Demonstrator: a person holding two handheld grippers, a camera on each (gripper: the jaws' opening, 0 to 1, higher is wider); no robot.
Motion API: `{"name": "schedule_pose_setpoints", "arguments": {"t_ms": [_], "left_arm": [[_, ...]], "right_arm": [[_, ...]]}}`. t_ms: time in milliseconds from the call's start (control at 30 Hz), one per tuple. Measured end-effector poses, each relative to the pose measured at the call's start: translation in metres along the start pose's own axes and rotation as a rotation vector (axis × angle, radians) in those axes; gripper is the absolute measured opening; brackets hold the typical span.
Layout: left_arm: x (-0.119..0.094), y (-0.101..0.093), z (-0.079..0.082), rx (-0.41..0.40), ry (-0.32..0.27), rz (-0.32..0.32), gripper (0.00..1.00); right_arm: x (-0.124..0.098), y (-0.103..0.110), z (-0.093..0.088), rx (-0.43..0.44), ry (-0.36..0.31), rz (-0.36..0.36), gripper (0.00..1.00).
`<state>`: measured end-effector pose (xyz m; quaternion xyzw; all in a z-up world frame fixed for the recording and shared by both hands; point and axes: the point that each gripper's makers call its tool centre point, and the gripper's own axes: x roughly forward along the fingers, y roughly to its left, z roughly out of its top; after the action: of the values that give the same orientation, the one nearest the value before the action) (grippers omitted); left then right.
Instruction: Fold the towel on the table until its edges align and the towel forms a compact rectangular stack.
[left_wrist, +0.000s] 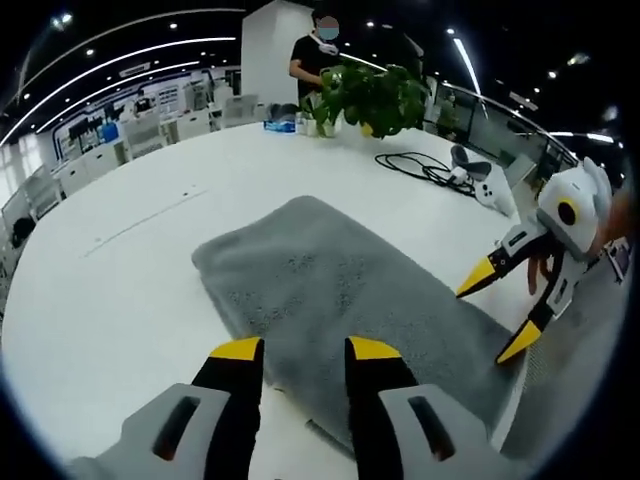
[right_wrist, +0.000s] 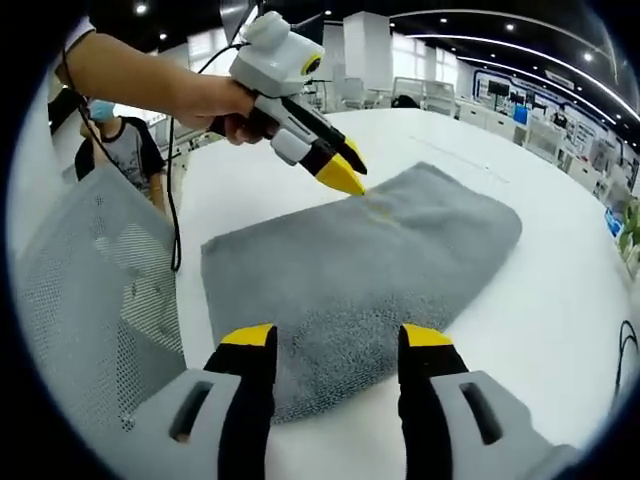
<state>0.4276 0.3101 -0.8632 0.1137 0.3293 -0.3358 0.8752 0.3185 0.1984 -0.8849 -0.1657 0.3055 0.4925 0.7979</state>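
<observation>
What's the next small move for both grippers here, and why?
Probably lower both onto the near towel edge and close. The grey towel lies flat and unfolded on the white table; left gripper and right gripper hover open above its edge, gripping nothing.

Both views low, close, facing across shared towel (left_wrist: 340, 290), opposite ends

Potted plant (left_wrist: 372, 98), black cable (left_wrist: 415, 165), mesh chair (right_wrist: 95, 270), masked bystanders.

Bright, even light pours from ceiling strips (left_wrist: 130, 55) bowed across the upper left of the left gripper view; the white table (left_wrist: 120, 300) glares softly, shadows faint, edges fisheye-bent and slightly soft.
</observation>
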Motion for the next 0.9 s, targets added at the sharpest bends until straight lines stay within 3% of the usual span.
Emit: {"name": "schedule_pose_setpoints", "arguments": {"t_ms": [233,567,767,800,900], "left_arm": [[-0.022,-0.004,0.005,0.028,-0.02,-0.005,0.36],[-0.042,-0.022,-0.012,0.086,-0.011,-0.08,0.4],[-0.056,-0.035,-0.01,0.116,-0.045,-0.137,0.4],[-0.058,-0.038,-0.01,0.129,-0.048,-0.151,0.4],[-0.063,-0.052,-0.023,0.266,-0.022,-0.199,0.4]], "right_arm": [[-0.011,0.006,0.009,-0.027,-0.02,0.008,0.53],[-0.021,0.02,0.009,-0.07,-0.016,0.038,0.52],[-0.023,0.032,0.006,-0.145,0.013,0.068,0.5],[-0.023,0.035,0.005,-0.158,0.019,0.075,0.5],[-0.021,0.04,-0.001,-0.195,0.037,0.09,0.48]]}}
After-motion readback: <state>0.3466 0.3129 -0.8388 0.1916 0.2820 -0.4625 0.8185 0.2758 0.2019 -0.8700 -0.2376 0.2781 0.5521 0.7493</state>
